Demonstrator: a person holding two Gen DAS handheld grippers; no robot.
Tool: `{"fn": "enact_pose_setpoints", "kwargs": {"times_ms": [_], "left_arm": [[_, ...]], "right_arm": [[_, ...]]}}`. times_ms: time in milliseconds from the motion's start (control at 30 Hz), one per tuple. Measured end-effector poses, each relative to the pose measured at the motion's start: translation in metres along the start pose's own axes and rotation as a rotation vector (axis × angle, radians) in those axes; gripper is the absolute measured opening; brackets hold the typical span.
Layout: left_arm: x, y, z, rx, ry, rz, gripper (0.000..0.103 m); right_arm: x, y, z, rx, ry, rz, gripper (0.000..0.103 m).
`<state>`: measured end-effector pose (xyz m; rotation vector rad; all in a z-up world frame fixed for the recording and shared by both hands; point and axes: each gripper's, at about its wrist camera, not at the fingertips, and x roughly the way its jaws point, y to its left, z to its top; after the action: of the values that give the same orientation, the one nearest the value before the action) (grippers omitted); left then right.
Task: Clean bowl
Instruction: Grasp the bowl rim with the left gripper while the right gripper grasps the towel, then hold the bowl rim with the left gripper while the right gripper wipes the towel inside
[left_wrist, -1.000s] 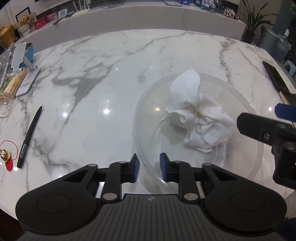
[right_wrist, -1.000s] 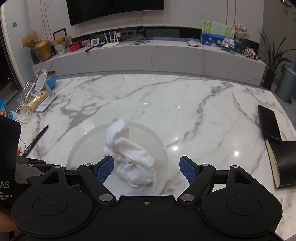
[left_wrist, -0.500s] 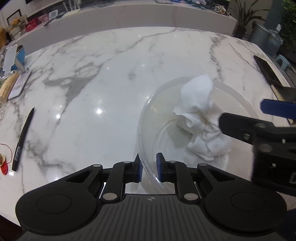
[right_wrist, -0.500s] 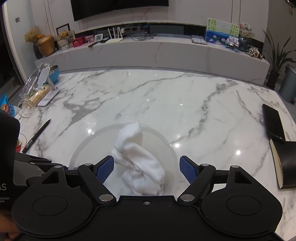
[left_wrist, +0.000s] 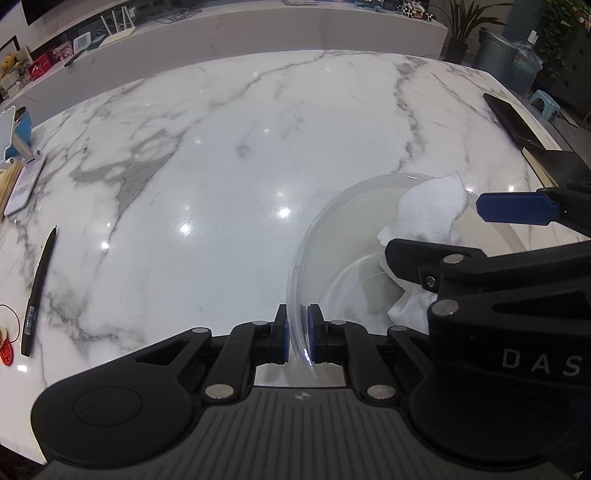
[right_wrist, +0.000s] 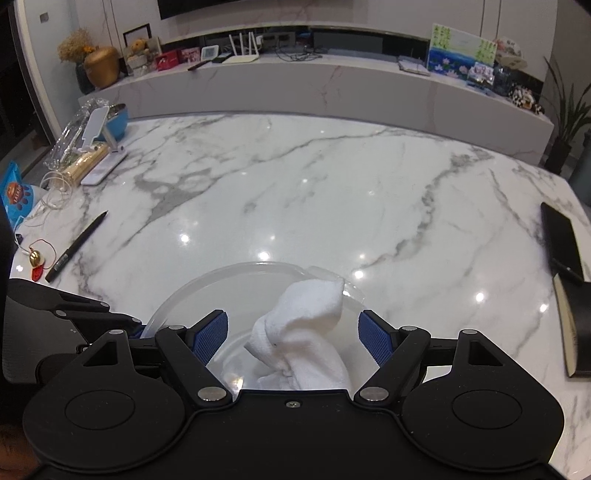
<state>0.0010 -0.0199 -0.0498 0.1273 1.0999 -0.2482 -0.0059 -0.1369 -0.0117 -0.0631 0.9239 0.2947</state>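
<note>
Where the marble table (left_wrist: 229, 155) meets the near edge, a clear bowl (left_wrist: 317, 236), standing upright toward the right side of the left wrist view. Inside it, a crumpled white cloth (right_wrist: 306, 332), heaped up so one corner pokes above the far rim. Left gripper (left_wrist: 296, 334) clamped on the bowl's near wall, one blue pad outside the rim and one inside, pressed tight against the clear plastic after closing in on it. Right gripper (right_wrist: 294, 334) spread wide, hanging over the bowl with the cloth between its two blue pads (right_wrist: 210, 334); neither pad touching the cloth as far as can be told. In the left wrist view, the same right gripper (left_wrist: 480, 236) reaching in from the right, straddling the cloth (left_wrist: 428, 206). Well apart on the left of the table, a black pen (right_wrist: 75, 247), and beside it a small gold bell on a red cord (right_wrist: 35, 258). At the far right edge, a black phone (right_wrist: 561, 236) and a dark notebook (right_wrist: 576, 328) just nearer.
</note>
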Motion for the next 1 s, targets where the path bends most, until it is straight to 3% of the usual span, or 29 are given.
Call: {"fn": "enact_pose_setpoints", "kwargs": {"times_ms": [200, 567, 867, 1000], "left_arm": [[-0.001, 0.005, -0.001, -0.004, -0.001, -0.01, 0.009], [-0.002, 0.001, 0.0, -0.007, 0.001, -0.002, 0.009], [-0.001, 0.0, 0.0, -0.005, 0.007, 0.001, 0.008], [0.0, 0.0, 0.001, -0.005, 0.008, 0.001, 0.008]], "right_arm": [[0.0, -0.006, 0.0, 0.015, 0.036, 0.018, 0.063], [0.012, -0.005, -0.006, -0.057, 0.119, 0.049, 0.057], [0.019, 0.013, -0.019, -0.259, 0.111, 0.037, 0.056], [0.022, 0.028, -0.027, -0.424, 0.082, -0.006, 0.056]]}}
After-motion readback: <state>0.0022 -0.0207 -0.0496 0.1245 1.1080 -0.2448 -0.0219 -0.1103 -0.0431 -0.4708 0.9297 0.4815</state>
